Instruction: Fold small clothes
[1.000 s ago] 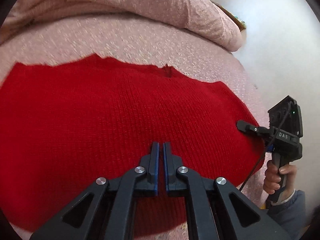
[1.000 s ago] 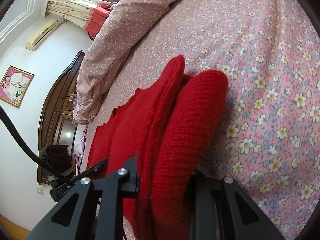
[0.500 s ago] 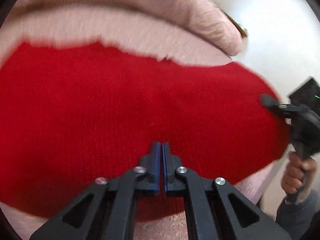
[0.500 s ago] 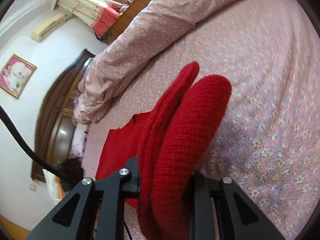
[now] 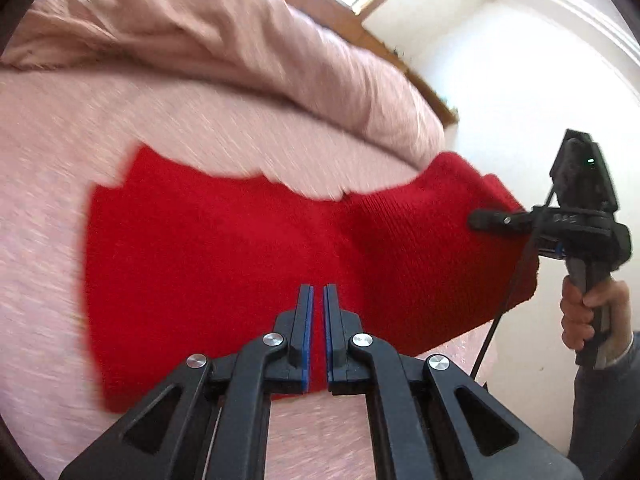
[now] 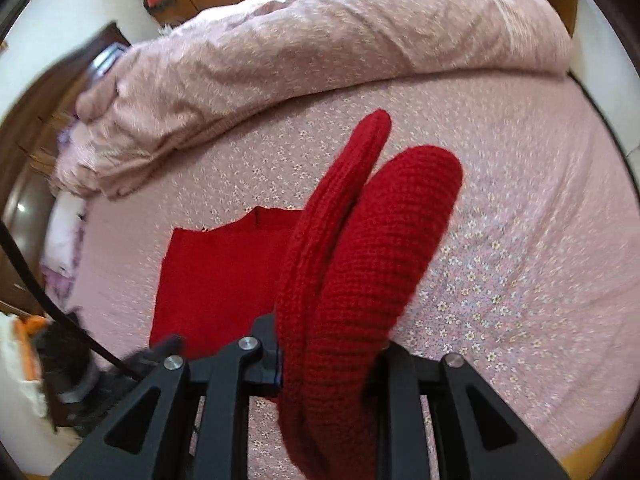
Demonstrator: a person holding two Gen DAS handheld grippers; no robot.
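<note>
So the whole thing is happening on a bed with a pink flower-print sheet [image 6: 520, 240]. A rumpled pink quilt of the same print [image 6: 320, 40] is lying bunched along the far side. On the left in the right wrist view, dark brown wooden furniture [image 6: 36, 128] is standing against a white wall [image 5: 520, 80], and there's wooden flooring at the top.

The red knitted garment [image 5: 224, 264] is lying mostly flat on the sheet, left of centre in both views, with its right end lifted off the bed.

The left gripper [image 5: 316, 296] is hovering over the near edge of the flat part, its blue-lined jaws pressed together with only a thin sliver between them. Red shows in that sliver, but I can't tell if they're actually pinching any of it or just sitting above it.

The right gripper [image 6: 332, 364] is clamping a thick folded bunch of the red knit, which is sticking out past the fingers in two rounded lobes.

The left wrist view is giving you what the other one can't: the right gripper from the side at the far right, the person's hand [image 5: 588, 316] wrapped around its handle, a black cable [image 5: 508, 292] hanging down. The right wrist view is showing the knit bulging between its jaws up close, and much more of the bed.
</note>
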